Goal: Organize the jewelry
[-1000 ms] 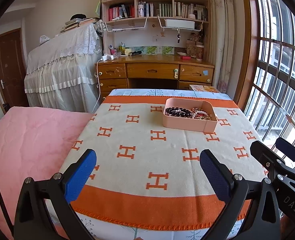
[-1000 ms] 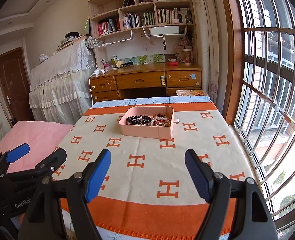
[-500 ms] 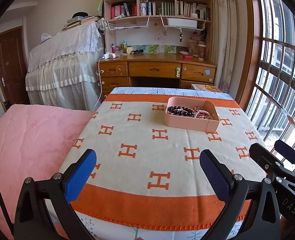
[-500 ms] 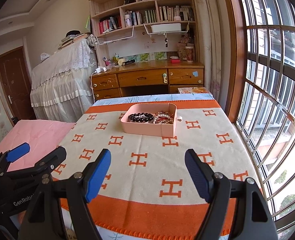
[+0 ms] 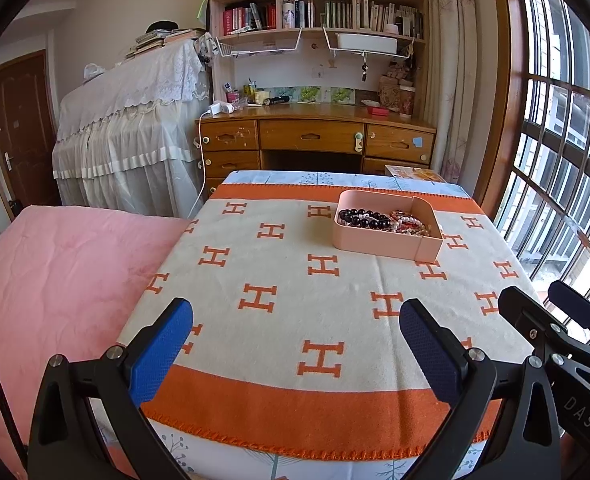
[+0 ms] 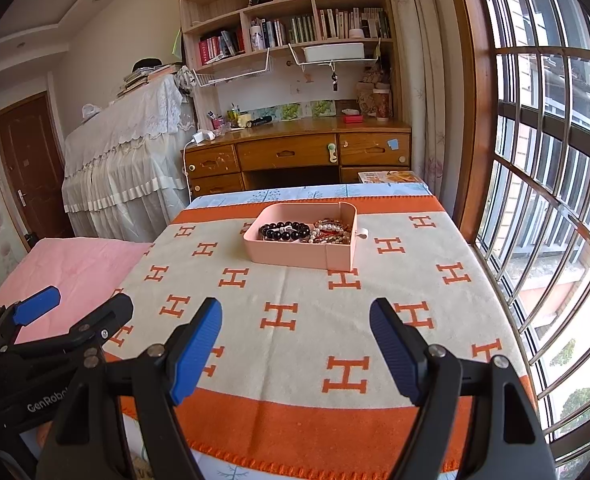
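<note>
A pink tray [image 5: 375, 246] [image 6: 287, 256] sits toward the far right of a table covered by a cream and orange H-pattern cloth [image 5: 287, 328] [image 6: 295, 292]. Inside lie a black bead bracelet [image 5: 361, 218] [image 6: 285, 230] and a pile of pearl and red bracelets [image 5: 409, 224] [image 6: 331, 232]. My left gripper [image 5: 295, 316] hovers open over the near edge of the table, well short of the tray, with nothing between its blue pads. My right gripper [image 6: 296, 312] is open and empty too, beside the left gripper [image 6: 79, 308].
A pink bedspread [image 5: 55, 272] adjoins the table on the left. Behind the table stand a wooden desk [image 5: 315, 136], a bookshelf [image 5: 315, 8] and furniture under white lace [image 5: 127, 120]. A barred window [image 6: 555, 200] runs along the right.
</note>
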`<state>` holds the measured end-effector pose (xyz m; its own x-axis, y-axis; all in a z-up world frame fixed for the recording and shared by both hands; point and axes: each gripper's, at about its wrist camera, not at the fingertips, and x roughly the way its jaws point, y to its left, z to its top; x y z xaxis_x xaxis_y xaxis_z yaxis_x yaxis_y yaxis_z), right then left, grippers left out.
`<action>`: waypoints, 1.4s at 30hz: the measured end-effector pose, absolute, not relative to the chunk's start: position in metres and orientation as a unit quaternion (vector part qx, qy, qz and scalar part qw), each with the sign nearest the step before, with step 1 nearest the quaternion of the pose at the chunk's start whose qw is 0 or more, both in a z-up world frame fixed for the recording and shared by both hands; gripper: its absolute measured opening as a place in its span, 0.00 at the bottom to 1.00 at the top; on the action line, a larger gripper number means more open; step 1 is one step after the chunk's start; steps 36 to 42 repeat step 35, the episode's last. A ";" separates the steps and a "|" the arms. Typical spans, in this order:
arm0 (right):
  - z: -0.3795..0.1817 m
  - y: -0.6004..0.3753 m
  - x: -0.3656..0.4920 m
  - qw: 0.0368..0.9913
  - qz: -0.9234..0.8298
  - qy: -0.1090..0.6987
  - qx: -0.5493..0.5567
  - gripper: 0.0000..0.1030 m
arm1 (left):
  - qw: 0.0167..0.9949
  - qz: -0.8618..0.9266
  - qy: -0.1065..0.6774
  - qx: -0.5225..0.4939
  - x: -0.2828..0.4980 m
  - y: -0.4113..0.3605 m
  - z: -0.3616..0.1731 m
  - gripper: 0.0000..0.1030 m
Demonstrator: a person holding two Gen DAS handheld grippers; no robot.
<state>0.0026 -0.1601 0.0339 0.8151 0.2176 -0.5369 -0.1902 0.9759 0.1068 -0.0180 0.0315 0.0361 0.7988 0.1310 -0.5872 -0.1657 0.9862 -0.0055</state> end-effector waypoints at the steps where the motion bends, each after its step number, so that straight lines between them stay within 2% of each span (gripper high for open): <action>1: 0.034 -0.160 0.003 0.953 0.107 0.284 0.024 0.75 | 0.948 0.078 0.307 -0.028 -0.018 0.031 0.037 0.99; 42: 0.032 -0.159 0.003 0.951 0.108 0.289 0.026 0.75 | 0.945 0.079 0.316 -0.029 -0.022 0.036 0.031 0.99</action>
